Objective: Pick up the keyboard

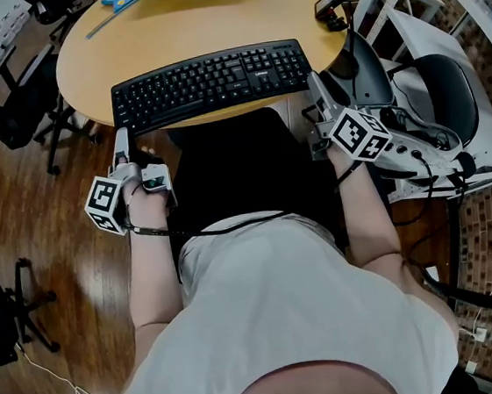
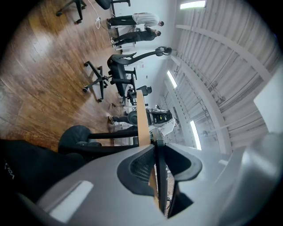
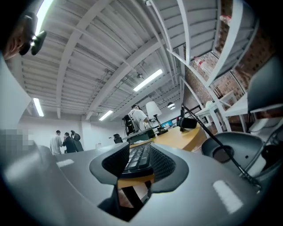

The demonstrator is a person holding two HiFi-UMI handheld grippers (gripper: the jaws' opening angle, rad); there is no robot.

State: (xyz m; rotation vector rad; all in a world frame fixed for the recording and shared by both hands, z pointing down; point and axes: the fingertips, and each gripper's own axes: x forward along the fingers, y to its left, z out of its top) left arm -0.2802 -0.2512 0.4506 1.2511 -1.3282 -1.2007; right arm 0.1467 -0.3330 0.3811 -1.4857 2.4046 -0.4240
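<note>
Keyboard (image 1: 211, 83), black and full-width, lies flat along the near edge of a round wooden table (image 1: 209, 24), its long side running left to right. The person stands at the near side, one gripper at each end of it, both pointing level toward the far side.

At the left end, the left gripper (image 1: 121, 137) is clenched on the keyboard's near left corner. In the left gripper view the two pads close tightly on a thin dark slab seen edge-on, with the tan table edge just beside it. Its marker cube (image 1: 106, 205) sits near the person's wrist, over the wooden floor (image 1: 50, 258).

At the right end, the right gripper (image 1: 313, 82) has its jaws apart, released. In the right gripper view the keyboard's right end and the tan table rim under it lie between the two pads, key rows running away toward the far side. Its marker cube (image 1: 360, 133) faces up.

On the far left part of the table lies a blue-handled tool (image 1: 122, 3), well apart from the keyboard. A small black device (image 1: 330, 5) stands at the table's right rim. A dark office chair (image 1: 7, 113) stands left of the table, and a white-framed chair (image 1: 446, 89) stands to the right. People (image 3: 64, 143) stand far off in the room.
</note>
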